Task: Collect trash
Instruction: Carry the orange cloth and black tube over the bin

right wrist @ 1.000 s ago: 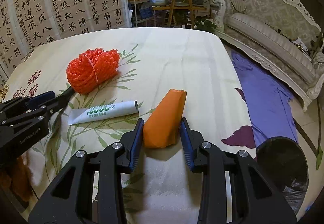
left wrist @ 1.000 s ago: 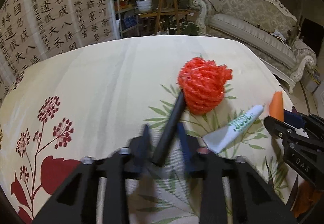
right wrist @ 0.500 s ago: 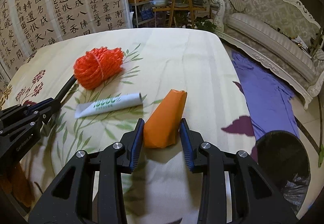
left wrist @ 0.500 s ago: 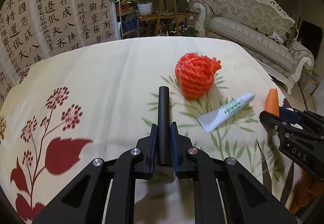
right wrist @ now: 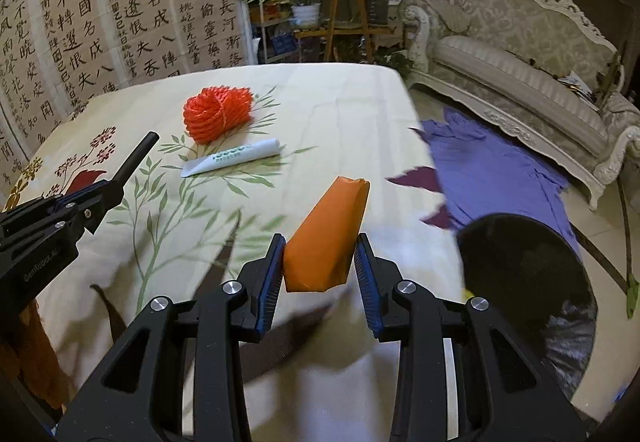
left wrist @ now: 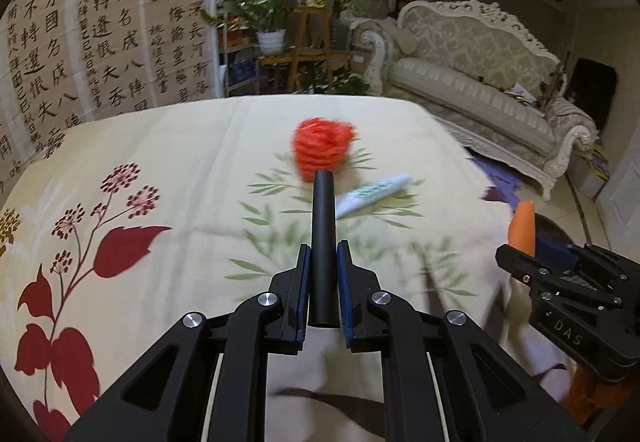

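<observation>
A black tube (left wrist: 323, 246) is pinched tight between the pads of the left gripper (left wrist: 323, 274), sticking out forward past the fingertips and held clear above the bench (left wrist: 168, 146), which is covered with a cream floral cloth. Over on the right side, an orange wedge-shaped packet (right wrist: 326, 238) is clamped in the right gripper (right wrist: 320, 274), its narrow end pointing away from the camera, also lifted off the cloth. Two bits are left lying on the bench: a bundle of orange-red cord (right wrist: 218, 114) and, just beside it on the nearer side, a white tube with green print (right wrist: 232, 158). A black bin with a dark liner (right wrist: 528, 274) is seen on the floor just past the bench's right edge, near a purple cloth (right wrist: 492, 166) spread on the tiles in front of a pale carved sofa (right wrist: 520, 54).
</observation>
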The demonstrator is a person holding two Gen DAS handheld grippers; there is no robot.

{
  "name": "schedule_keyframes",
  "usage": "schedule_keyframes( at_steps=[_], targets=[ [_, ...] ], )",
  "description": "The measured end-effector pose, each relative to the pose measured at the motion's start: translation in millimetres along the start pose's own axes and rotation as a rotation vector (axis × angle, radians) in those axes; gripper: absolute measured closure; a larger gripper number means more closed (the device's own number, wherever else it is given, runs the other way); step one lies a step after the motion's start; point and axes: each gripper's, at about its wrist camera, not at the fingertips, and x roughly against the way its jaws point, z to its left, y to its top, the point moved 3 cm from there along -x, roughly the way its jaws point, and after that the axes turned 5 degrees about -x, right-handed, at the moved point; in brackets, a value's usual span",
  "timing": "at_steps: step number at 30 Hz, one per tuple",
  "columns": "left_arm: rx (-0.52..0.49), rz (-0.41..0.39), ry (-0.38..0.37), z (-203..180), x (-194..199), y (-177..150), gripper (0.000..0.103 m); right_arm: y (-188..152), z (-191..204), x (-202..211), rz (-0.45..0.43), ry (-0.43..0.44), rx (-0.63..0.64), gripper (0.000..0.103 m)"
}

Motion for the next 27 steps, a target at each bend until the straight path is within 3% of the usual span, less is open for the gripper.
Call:
schedule_keyframes(
  at_steps=[9, 18, 27],
  targets=[
    [-0.089, -0.045, -0.107, -68.7, 10.2, 4.8, 0.089, -19.1, -66.1, 38.3, -0.047, -0.121, -0.098, 0.069],
    [-0.19, -0.044, -0.189, -145.3, -4.2, 7.0, 0.089, -32.1, -133.7, 47.3, -0.067, -0.251, -0.179, 0.068],
    [-0.263, -0.026, -0.211, -198.1, -25.9, 10.8, 0.089, -43.2, -179.2, 42.1, -0.06, -0.282, -0.241, 0.068]
  ],
)
